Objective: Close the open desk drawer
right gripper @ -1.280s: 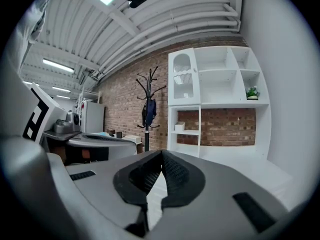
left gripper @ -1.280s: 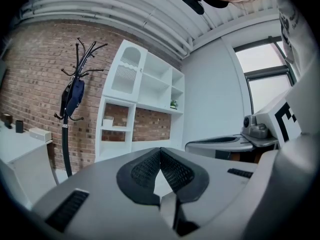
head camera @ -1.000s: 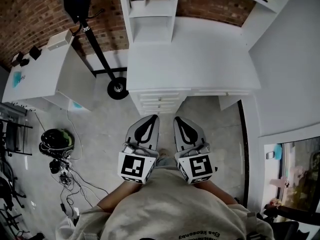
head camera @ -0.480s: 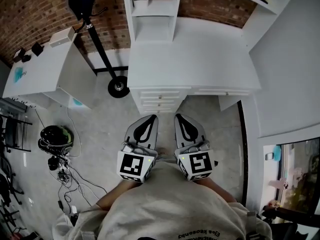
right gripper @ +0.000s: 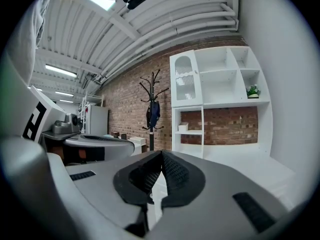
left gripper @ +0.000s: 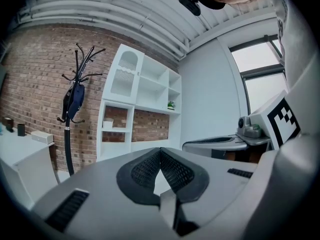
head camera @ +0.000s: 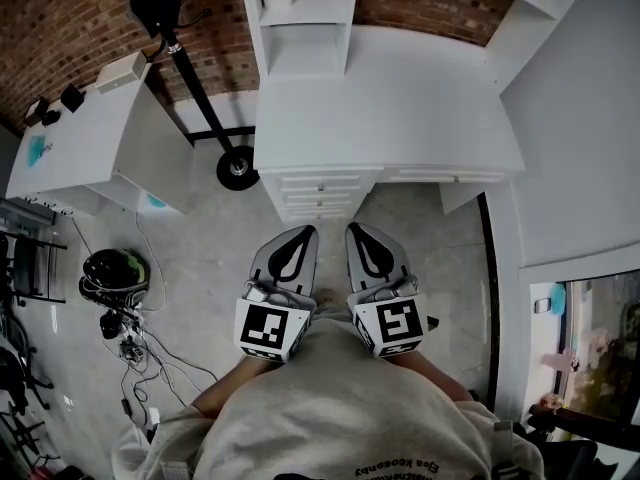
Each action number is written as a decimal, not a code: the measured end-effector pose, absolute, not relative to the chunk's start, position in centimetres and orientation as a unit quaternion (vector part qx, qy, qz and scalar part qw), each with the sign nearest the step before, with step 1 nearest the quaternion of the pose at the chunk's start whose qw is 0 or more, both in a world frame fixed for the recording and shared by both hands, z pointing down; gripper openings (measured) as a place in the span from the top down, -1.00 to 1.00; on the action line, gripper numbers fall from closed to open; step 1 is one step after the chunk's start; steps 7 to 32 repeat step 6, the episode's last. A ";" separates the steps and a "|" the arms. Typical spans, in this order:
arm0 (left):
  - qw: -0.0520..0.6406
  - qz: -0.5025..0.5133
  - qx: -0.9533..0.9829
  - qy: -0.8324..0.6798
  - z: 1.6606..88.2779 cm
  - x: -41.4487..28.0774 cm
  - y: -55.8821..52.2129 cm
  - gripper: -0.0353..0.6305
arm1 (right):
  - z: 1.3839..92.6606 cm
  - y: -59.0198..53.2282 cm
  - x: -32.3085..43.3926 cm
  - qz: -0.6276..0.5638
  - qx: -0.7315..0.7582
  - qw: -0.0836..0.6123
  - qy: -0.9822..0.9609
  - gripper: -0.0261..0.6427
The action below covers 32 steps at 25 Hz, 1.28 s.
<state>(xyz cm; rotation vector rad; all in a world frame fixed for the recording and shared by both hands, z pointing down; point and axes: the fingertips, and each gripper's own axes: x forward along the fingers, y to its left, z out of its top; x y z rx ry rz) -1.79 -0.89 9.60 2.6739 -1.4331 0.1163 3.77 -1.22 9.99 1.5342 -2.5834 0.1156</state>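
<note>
The grey two-jaw left gripper (head camera: 304, 234) and its twin, the right gripper (head camera: 356, 230), sit side by side, each with its jaws pressed together on nothing. Ahead of both tips, well apart from them, the white wooden stack of drawers (head camera: 320, 196) sits under the white tabletop (head camera: 400, 118). I cannot tell which drawer is open.

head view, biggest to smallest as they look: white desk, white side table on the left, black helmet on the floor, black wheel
1. white desk
2. side table
3. helmet
4. wheel: it looks only slightly smaller than the helmet. Both sit at floor level, so nearness to the camera hardly affects that order.
</note>
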 end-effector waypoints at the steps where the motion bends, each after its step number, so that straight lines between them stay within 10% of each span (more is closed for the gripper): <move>1: 0.054 0.038 0.880 -0.471 9.6 -1.8 -0.9 0.84 | 10.0 -1.3 3.7 0.038 0.509 0.068 -0.857 0.83; 32: 0.054 0.038 0.883 -0.464 9.7 -1.6 -1.2 0.84 | 10.3 -1.6 3.7 0.043 0.506 0.068 -0.859 0.83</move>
